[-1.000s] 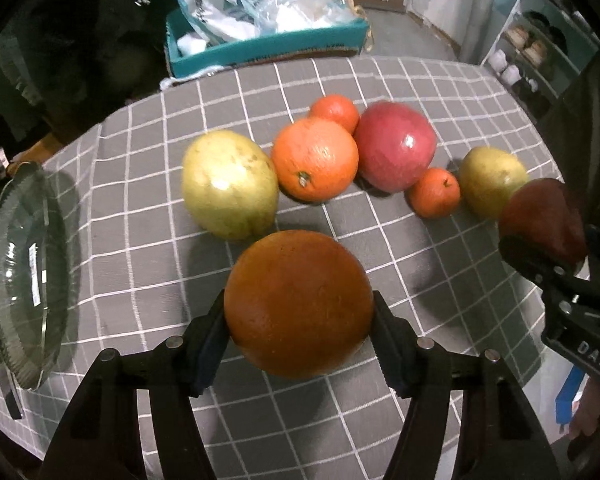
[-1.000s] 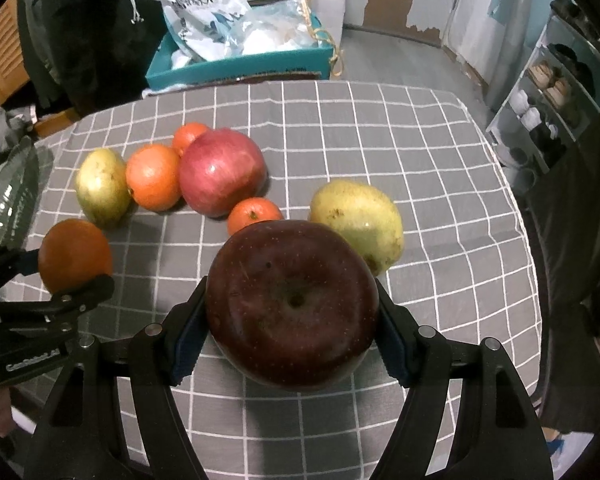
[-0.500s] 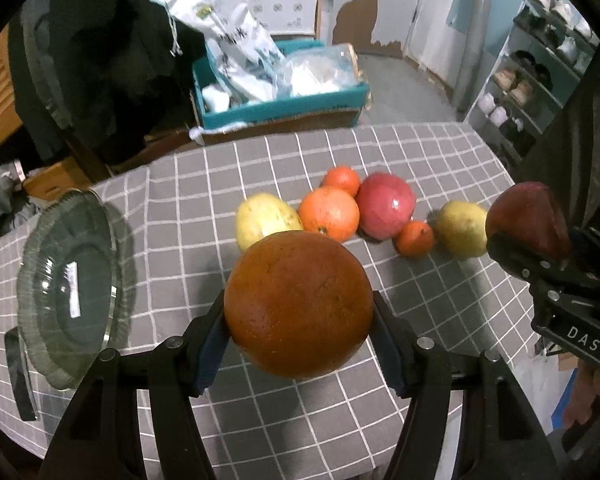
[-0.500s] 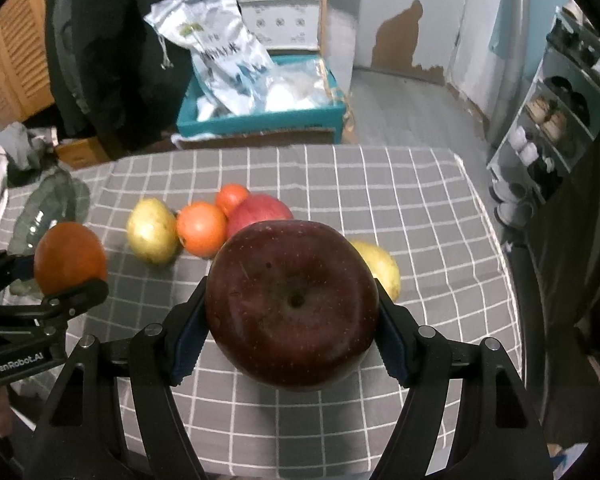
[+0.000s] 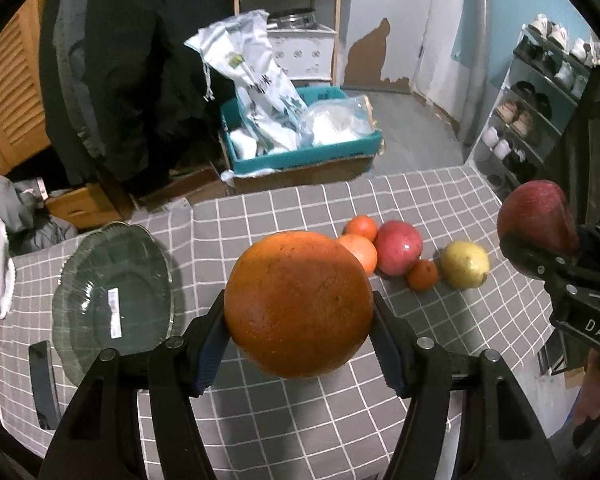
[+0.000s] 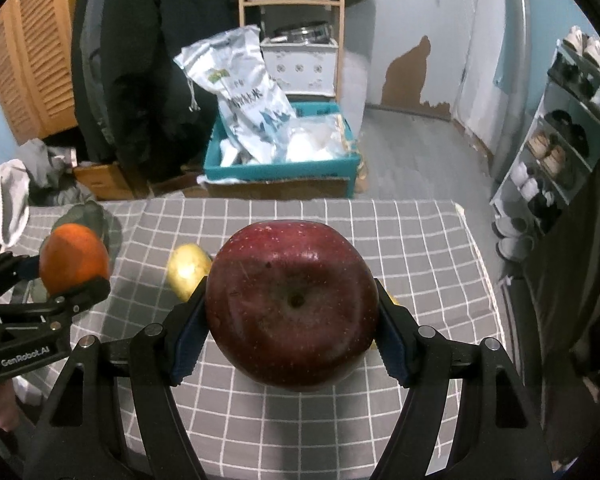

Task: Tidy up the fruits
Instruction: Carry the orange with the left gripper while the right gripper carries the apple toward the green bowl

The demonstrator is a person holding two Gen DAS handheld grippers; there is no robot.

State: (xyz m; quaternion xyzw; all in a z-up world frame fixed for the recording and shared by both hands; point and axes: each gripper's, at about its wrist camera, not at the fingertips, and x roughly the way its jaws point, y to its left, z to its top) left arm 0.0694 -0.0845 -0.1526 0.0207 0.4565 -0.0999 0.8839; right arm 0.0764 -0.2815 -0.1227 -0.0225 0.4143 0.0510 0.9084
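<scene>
My left gripper (image 5: 299, 330) is shut on a large orange (image 5: 298, 304), held above the checked tablecloth (image 5: 308, 412). My right gripper (image 6: 292, 332) is shut on a dark red apple (image 6: 292, 308), also held in the air. From the left wrist view the apple (image 5: 538, 220) shows at the right edge; from the right wrist view the orange (image 6: 74, 258) shows at the left. On the cloth lie two small oranges (image 5: 362, 228), a red apple (image 5: 398, 247), a tangerine (image 5: 422, 274) and a yellow pear (image 5: 466, 264). A glass plate (image 5: 112, 304) sits at the left.
A dark phone-like slab (image 5: 44, 384) lies near the plate at the table's left edge. Beyond the table stand a teal box of bags (image 5: 300, 140), a wooden shelf (image 6: 292, 32), hanging dark coats (image 5: 132, 60) and a shoe rack (image 5: 540, 92) on the right.
Both grippers have risen with their fruit and tilted up, so the table looks smaller and more of the room shows. The fruit on the cloth stayed put.
</scene>
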